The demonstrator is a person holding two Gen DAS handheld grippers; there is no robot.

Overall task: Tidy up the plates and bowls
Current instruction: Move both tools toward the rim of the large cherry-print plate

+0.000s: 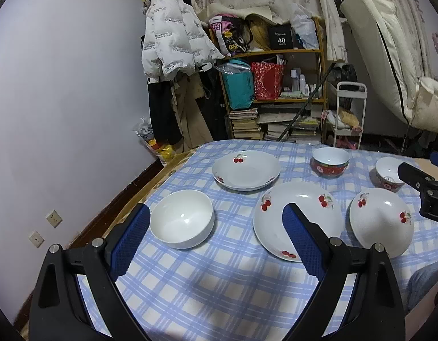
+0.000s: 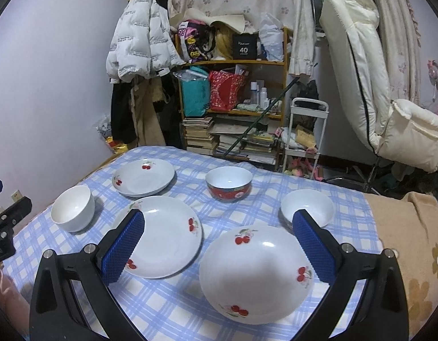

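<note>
Blue-and-white checked cloth (image 2: 167, 307) is covering the desk (image 2: 401, 227) and carrying all the crockery, which is lying spread out singly, nothing stacked, so the sorting looks not yet begun.

Three cherry-printed plates are sitting on it, which is probably why both grippers are hovering over this near side. The near-right plate (image 2: 256, 275) is lying closest to the near edge, the middle plate (image 2: 162, 236) just beside it on its left, and the far plate (image 2: 143, 177) toward the far left corner. They look like a matching set, so I judge they are meant to nest into one pile.

Three bowls are standing around them: a plain white bowl (image 1: 182, 223) by the left edge, a red-patterned bowl (image 2: 229, 184) toward the far edge, and a second patterned bowl (image 1: 388, 174) toward the right edge, white inside in the right wrist view.

Smallest in view, the right gripper (image 2: 219, 241) is hanging above the near-right plate with its jaws wide apart and nothing between them. The left gripper (image 1: 216, 233) is hanging between the white bowl and the middle plate, jaws likewise spread and gripping nothing.
</note>
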